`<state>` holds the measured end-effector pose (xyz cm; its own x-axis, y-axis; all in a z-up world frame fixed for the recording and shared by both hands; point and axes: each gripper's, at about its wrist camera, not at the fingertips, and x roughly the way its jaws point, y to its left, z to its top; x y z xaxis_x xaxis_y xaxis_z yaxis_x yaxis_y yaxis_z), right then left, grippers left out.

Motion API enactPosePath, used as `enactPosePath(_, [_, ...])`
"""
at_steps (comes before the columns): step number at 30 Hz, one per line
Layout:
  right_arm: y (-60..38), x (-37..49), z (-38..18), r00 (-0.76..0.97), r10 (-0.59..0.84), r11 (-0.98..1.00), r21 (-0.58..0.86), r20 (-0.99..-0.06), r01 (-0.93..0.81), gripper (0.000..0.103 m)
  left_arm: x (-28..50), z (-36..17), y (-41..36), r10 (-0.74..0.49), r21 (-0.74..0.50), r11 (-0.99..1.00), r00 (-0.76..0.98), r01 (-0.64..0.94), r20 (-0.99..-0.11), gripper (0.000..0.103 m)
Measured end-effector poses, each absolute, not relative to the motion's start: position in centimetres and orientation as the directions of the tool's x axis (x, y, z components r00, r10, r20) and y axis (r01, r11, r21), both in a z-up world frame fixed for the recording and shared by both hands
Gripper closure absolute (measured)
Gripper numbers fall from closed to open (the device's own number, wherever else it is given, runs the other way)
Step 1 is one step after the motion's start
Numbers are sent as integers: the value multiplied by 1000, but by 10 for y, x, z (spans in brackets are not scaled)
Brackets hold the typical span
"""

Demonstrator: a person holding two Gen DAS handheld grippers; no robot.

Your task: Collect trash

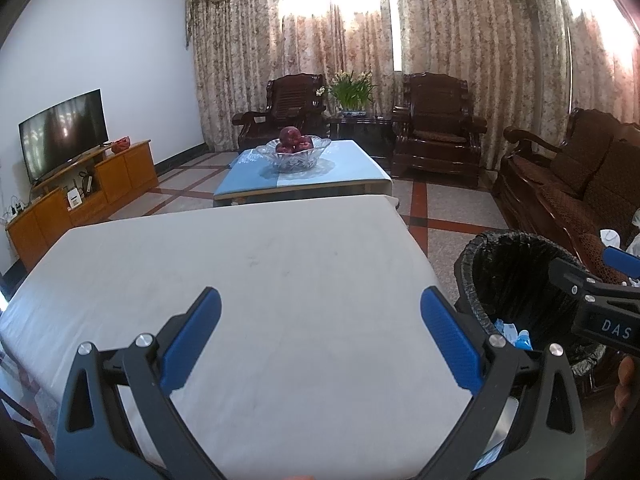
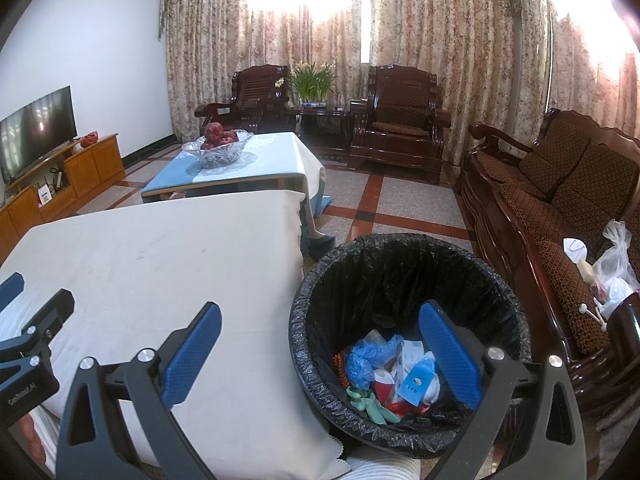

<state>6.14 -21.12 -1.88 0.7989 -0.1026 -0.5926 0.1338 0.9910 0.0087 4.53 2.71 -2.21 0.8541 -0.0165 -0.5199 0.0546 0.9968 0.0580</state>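
A black-lined trash bin [image 2: 400,264] stands on the floor right of the white-clothed table [image 2: 160,264]. It holds trash [image 2: 396,372]: blue crumpled plastic, a green glove, white and red wrappers. My right gripper [image 2: 320,344] is open and empty, its right finger over the bin, its left finger over the table edge. My left gripper [image 1: 320,328] is open and empty above the bare table [image 1: 260,280]. The bin [image 1: 516,280] shows at the right of the left wrist view, with the right gripper [image 1: 600,300] beside it.
A blue-clothed coffee table [image 1: 332,176] with a glass bowl of red fruit [image 1: 298,150] stands beyond. Dark wooden armchairs [image 2: 396,120] and a sofa [image 2: 560,200] with plastic bags [image 2: 612,272] line the back and right. A TV [image 1: 64,132] stands left.
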Motion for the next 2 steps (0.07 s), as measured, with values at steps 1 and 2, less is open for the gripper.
enactPosePath(1, [-211,61,-19,799,-102,991,9,-593,134,6,46,-22,28,-15,58,997,854,52,-520,6])
enactPosePath(2, [-211,61,-19,798,-102,991,10,-593,134,6,46,-22,29,-13,57,997,854,51,-521,6])
